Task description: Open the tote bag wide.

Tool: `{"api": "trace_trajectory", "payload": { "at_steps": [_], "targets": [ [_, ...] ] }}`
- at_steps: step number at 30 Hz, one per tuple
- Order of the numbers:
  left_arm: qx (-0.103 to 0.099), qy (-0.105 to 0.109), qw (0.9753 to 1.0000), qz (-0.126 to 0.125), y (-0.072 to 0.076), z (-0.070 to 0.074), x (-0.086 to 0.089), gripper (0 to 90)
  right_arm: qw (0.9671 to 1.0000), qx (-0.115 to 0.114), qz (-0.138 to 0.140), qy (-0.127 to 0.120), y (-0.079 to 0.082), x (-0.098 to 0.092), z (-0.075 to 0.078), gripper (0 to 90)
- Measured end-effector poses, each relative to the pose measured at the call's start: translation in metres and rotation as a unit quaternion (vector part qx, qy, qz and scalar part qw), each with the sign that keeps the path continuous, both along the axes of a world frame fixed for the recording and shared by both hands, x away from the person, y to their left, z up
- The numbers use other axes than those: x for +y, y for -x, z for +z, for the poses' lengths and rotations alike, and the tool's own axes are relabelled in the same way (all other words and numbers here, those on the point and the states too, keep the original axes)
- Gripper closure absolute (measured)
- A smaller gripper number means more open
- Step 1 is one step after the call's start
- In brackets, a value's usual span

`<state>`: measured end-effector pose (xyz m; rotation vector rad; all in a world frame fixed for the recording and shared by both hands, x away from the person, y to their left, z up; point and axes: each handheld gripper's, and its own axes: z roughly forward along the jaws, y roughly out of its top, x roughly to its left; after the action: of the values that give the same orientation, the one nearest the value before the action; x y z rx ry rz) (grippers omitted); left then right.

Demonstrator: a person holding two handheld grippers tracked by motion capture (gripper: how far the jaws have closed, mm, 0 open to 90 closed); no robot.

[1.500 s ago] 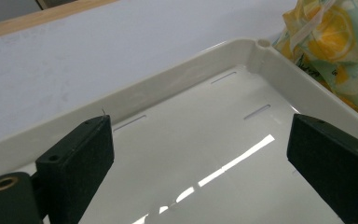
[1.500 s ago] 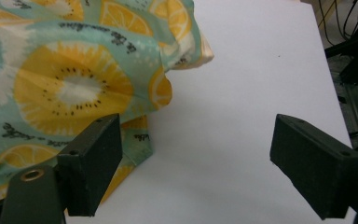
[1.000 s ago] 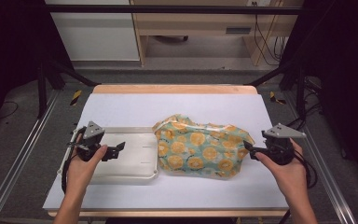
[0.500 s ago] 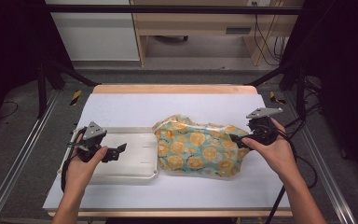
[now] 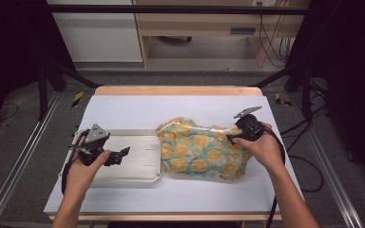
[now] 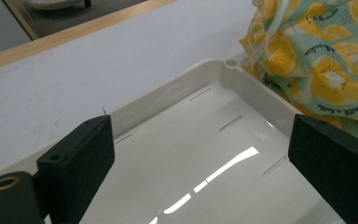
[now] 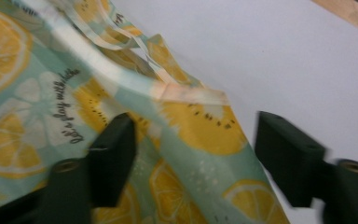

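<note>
**Where my three cameras sit**

My high view looks forward and down over the whole table (image 5: 123,109). My left gripper view hangs close over the white tray (image 6: 177,93); my right gripper view sits nearer the lemon-print bag (image 7: 51,93), which all three share.

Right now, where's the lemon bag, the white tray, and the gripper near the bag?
lemon bag (image 5: 202,154), high view, middle of the cloth.
white tray (image 6: 177,86), left gripper view, far rim.
right gripper (image 7: 193,156), right gripper view, between its open jaws.

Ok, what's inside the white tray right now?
The white tray holds nothing; its bare slotted floor shows between the left gripper's open jaws. The lemon-print bag lies beside it, and whether it overlaps the tray's rim is unclear.
</note>
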<state>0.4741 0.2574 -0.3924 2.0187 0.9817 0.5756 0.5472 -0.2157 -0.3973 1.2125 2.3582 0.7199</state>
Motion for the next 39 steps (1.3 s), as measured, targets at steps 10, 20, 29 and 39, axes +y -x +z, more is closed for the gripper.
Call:
{"api": "trace_trajectory", "payload": {
  "at_steps": [10, 20, 29, 39],
  "targets": [
    [0.001, -0.008, 0.9996, -0.027, 0.003, 0.002, -0.020, 8.5, 0.9871, -0.127, 0.046, -0.086, 0.050, 0.010, 0.032, 83.2],
    [-0.013, -0.030, 0.9942, -0.103, 0.000, 0.007, -0.075, 9.0, 0.9664, -0.166, 0.118, -0.157, 0.133, 0.013, 0.013, 85.9],
    [-0.005, -0.042, 0.9882, -0.147, -0.028, 0.016, -0.113, 8.7, 0.9700, -0.138, 0.133, -0.149, 0.152, 0.006, -0.024, 86.4],
    [0.019, -0.059, 0.9812, -0.183, -0.026, -0.003, -0.133, 60.9, 0.9769, -0.122, 0.113, -0.134, 0.151, -0.008, -0.037, 80.3]
  ]
}}
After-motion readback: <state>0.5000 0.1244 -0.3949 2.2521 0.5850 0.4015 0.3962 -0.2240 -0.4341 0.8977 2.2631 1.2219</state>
